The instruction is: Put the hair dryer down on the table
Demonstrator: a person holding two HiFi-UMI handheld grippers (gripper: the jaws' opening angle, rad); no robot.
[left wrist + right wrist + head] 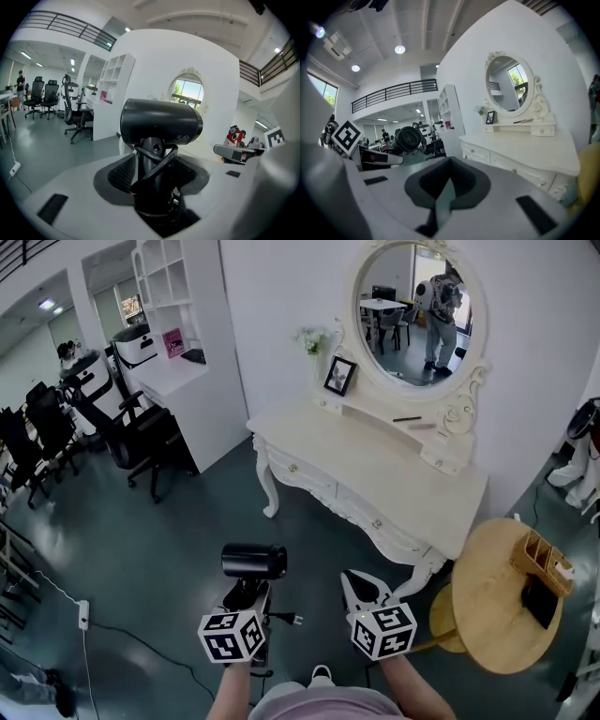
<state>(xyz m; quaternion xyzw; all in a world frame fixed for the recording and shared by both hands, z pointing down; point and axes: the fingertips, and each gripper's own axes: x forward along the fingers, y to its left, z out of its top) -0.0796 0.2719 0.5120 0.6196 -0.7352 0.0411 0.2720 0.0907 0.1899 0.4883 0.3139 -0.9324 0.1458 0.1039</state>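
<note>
Head view, with both gripper views. The left gripper (154, 174) was closed on the handle of the black hair dryer (254, 562), its two dark pads pressed against either side of the handle and standing fairly wide apart because of the handle's thickness. The dryer's barrel sat above the jaws and lay roughly level, crosswise to the gripper. Its black cord (158, 161) was looped around the handle, and what appeared to be the plug (292, 619) hung free just to the right of the gripper.

The dryer was held in the air above the dark floor (141, 540), in front of the white dressing table (375, 474) and well apart from its top. The right gripper (361, 589) was beside the left one, nearer the table's front corner. Its jaws were closed together with only a thin seam between the pads, and it held nothing.

An oval mirror (419, 310) stood at the back of the dressing table. A small framed photograph (339, 376) was at the mirror's left, beside a small spray of flowers (311, 339). A round wooden table (487, 606) stood to the right of the dressing table and carried a wooden organizer (542, 563) near its far edge. Black office chairs (141, 437) stood at the left beside a white desk (169, 376), and a power strip (83, 615) lay on the floor at the lower left.
</note>
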